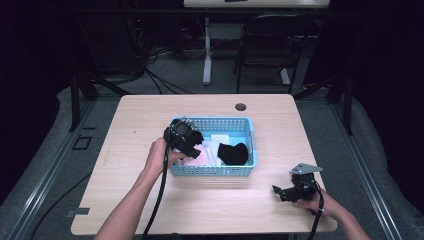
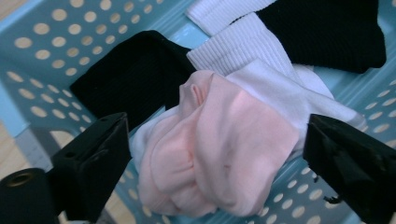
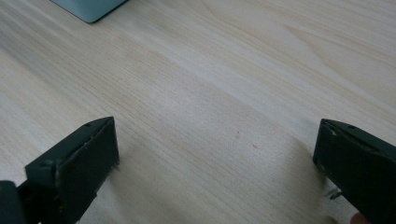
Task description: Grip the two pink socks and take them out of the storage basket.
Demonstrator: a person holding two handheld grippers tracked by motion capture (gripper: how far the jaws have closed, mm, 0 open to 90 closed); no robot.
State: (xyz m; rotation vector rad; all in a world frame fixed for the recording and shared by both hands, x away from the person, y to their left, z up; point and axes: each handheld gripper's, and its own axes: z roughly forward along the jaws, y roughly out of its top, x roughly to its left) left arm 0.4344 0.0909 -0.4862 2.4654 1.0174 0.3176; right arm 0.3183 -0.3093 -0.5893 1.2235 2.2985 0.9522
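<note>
Two wide-spread jaws of the left gripper [image 2: 212,154] are set astride the pink sock [image 2: 219,149] in the blue basket [image 2: 42,51], unpinched, its length running away from them; the right gripper [image 3: 215,154] is parked agape, empty, well apart

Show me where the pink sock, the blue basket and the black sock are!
pink sock [image 2: 224,154], left gripper view, middle of its bunched fabric
blue basket [image 1: 212,170], high view, its near front wall
black sock [image 1: 234,153], high view, middle of the sock

Socks [image 2: 219,149] lie in the basket [image 1: 250,150], mid-table [image 1: 125,200], left hand-held gripper [image 1: 192,145] over them
</note>
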